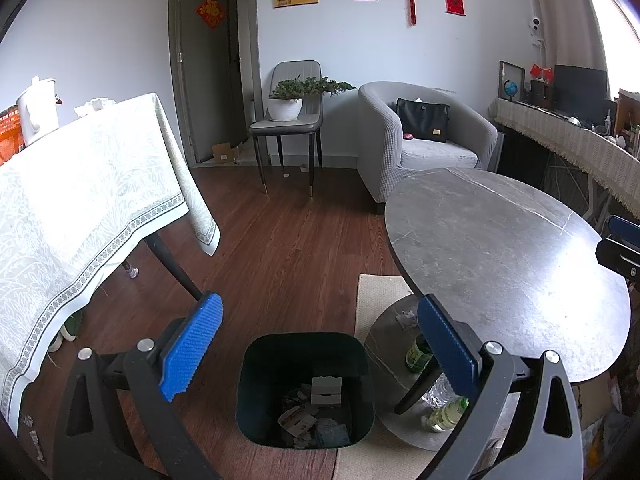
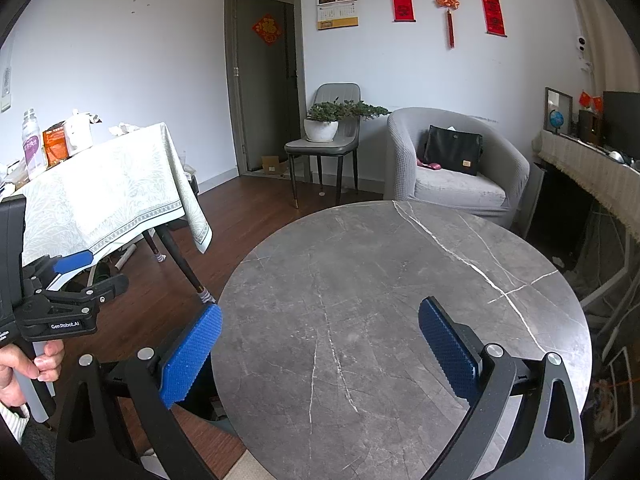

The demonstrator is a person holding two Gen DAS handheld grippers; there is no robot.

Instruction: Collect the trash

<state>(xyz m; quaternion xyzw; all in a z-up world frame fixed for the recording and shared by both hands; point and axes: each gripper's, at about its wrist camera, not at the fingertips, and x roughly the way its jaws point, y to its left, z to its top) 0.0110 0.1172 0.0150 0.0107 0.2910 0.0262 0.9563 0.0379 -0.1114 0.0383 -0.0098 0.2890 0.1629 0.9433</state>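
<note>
A dark bin [image 1: 256, 392] stands on the floor below my left gripper [image 1: 320, 344], which hangs open and holds nothing. Inside the bin lie crumpled papers [image 1: 308, 420] and a small white box [image 1: 326, 390]. My right gripper [image 2: 320, 348] is open too, hovering over the round grey marble table [image 2: 400, 280], whose top is bare. In the right wrist view the left gripper [image 2: 64, 280] shows at the far left, held by a hand [image 2: 24, 368]. The right gripper's tip [image 1: 618, 248] peeks in at the right edge of the left wrist view.
Plastic bottles [image 1: 444, 412] and a green bottle [image 1: 418, 354] sit on the marble table's lower shelf [image 1: 384, 344]. A cloth-covered table [image 1: 80, 200] with bottles and packets stands left. A grey armchair [image 2: 452, 168], a chair with a potted plant [image 2: 324, 128] and a side counter [image 1: 580, 140] lie beyond.
</note>
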